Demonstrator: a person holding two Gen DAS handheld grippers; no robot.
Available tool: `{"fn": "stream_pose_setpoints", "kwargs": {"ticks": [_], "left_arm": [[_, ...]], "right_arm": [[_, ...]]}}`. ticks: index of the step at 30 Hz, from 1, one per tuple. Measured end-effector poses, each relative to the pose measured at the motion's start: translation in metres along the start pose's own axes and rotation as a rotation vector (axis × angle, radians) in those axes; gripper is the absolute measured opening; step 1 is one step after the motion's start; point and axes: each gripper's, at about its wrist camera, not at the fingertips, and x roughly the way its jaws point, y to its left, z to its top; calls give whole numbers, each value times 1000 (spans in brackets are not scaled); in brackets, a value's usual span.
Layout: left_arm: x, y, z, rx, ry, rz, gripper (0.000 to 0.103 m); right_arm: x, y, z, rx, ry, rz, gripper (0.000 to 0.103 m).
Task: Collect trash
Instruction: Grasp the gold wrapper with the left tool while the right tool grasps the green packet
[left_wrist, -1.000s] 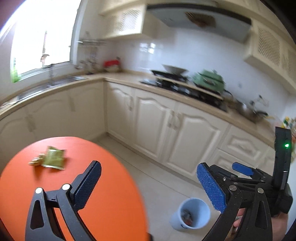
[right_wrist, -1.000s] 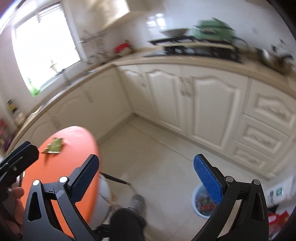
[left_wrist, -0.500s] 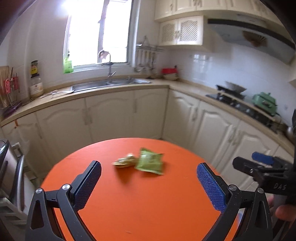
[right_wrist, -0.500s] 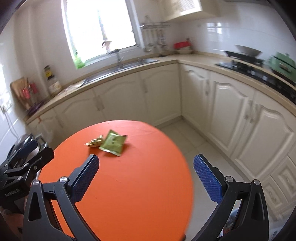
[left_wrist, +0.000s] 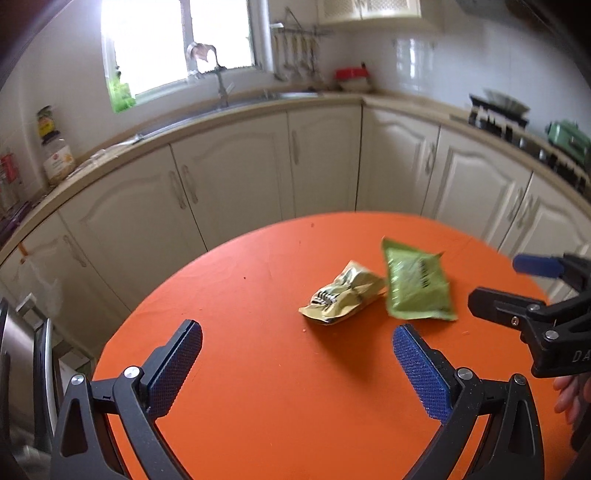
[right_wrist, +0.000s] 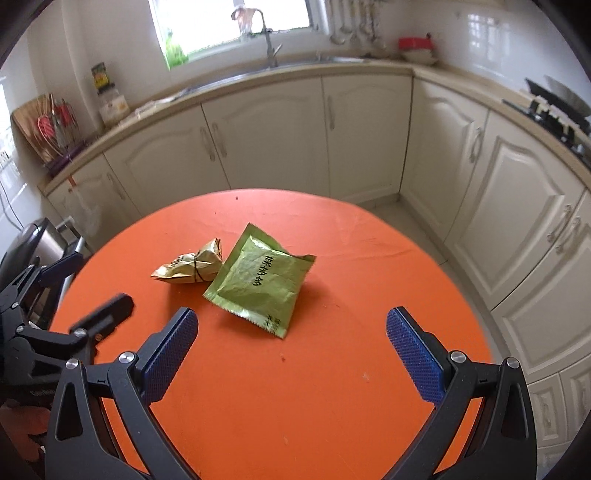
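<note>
A flat green snack packet (right_wrist: 260, 278) lies near the middle of a round orange table (right_wrist: 332, 387). A crumpled gold wrapper (right_wrist: 190, 268) lies just left of it, touching it. Both also show in the left wrist view: the packet (left_wrist: 415, 286) and the wrapper (left_wrist: 341, 295). My right gripper (right_wrist: 291, 341) is open and empty, hovering above the table just short of the packet. My left gripper (left_wrist: 297, 352) is open and empty, above the table short of the wrapper.
Cream kitchen cabinets (right_wrist: 266, 133) curve around behind the table, with a sink and tap (right_wrist: 267, 48) under a window. A stove (right_wrist: 554, 110) is at the right. A metal appliance (right_wrist: 33, 243) stands left of the table. Tiled floor (right_wrist: 402, 218) lies right of the table.
Both grippers swung left from the floor and trash bin to face the table, then closed in on the two wrappers. Both stayed open and empty.
</note>
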Motion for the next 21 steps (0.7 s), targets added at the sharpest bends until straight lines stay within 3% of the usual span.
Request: {"fn": "stream_pose_setpoints", "kwargs": {"ticks": [10,13,15,16,17,19,21], "left_arm": [[96,-7,62,143,81,-74,99],[120,-4,77,186,93,-101,91],[132,1,87,172,104,-154,77],[134,6,90,160,110,-184,63],[133,8,92,152,116,-220,49],[139,11,101,149,120,-248,37],[143,16,107,145,123,-246,35]], "right_arm": [[68,0,22,-35,91,28,103],[74,5,26,-76,95,25,95],[74,7,28,-78,98,28,81],[73,7,28,-88,95,16,72],[73,7,28,-99,94,2,56],[70,5,27,-100,103,47,40],[67,8,25,-111,110,68,24]]}}
